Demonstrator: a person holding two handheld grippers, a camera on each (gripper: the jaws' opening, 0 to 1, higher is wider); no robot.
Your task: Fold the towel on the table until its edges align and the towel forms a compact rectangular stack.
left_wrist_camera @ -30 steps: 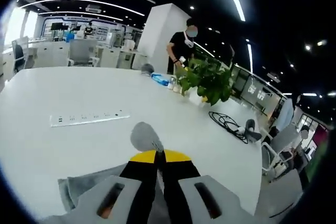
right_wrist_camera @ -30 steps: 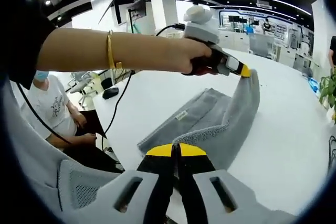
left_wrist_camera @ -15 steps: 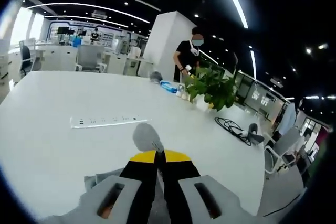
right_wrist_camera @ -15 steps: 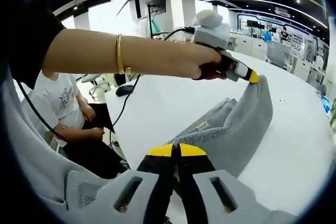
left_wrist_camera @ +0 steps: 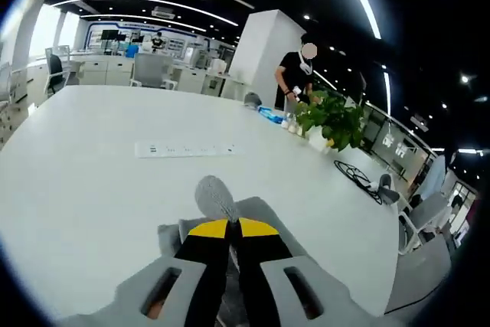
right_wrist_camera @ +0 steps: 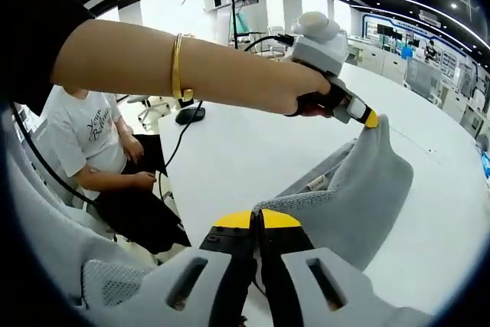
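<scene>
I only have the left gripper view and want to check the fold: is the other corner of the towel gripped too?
Observer: Yes. The right gripper is shut on the towel edge.
Operator: How does the cloth hang between the two?
Observer: It rises from the right gripper up to the left gripper, which holds a corner lifted off the white table.
Operator: Anyone close by on that side?
Observer: A seated person in a white T-shirt is beside the table.

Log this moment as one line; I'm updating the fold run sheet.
stage: mid-fold | left gripper: shut on towel corner, lifted | right gripper: shut on towel edge | table: towel partly raised
</scene>
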